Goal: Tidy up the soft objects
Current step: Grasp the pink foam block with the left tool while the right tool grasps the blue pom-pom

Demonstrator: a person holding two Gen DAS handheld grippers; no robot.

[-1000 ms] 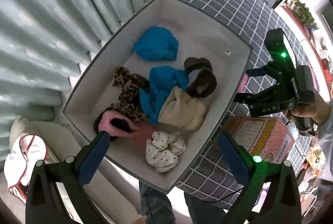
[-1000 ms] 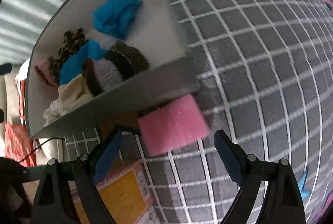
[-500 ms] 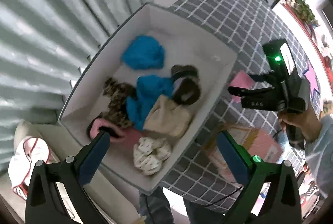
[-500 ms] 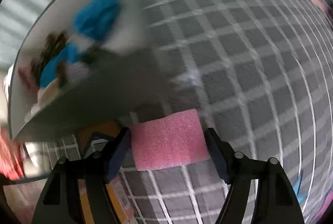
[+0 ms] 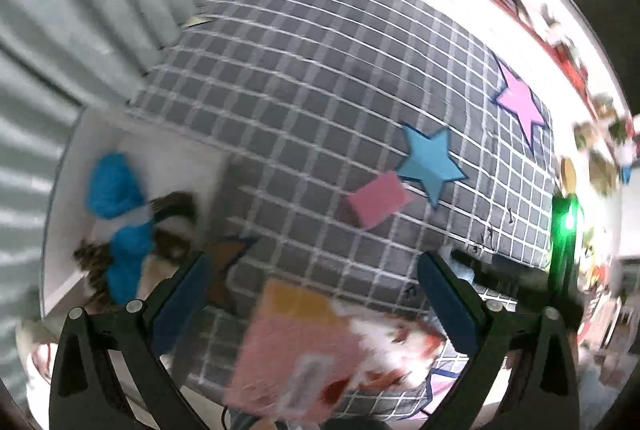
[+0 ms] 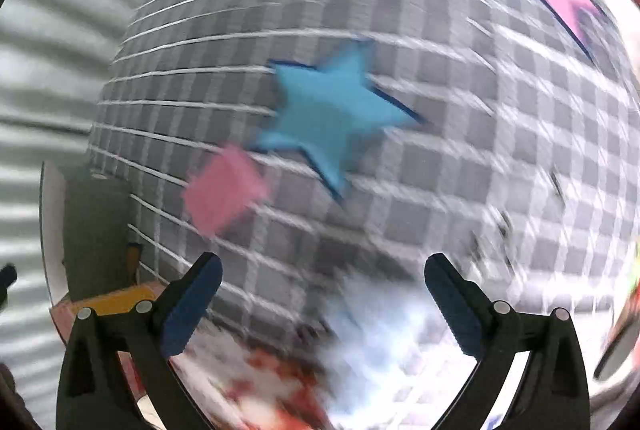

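Above cloth: R fingers (image 6: 322, 304) opening, empty.

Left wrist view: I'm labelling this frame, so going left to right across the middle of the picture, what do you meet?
White box holding blue fluffy items → pink sponge block → blue star → pink star, the last three on the grey checked cloth.

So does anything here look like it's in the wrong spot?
Yes: the pink sponge lies alone on the checked cloth, beside the blue star, while the other soft things sit piled in the white box. Neither hand-held gripper holds it; the right hand-held gripper is opening with nothing between its fingers.
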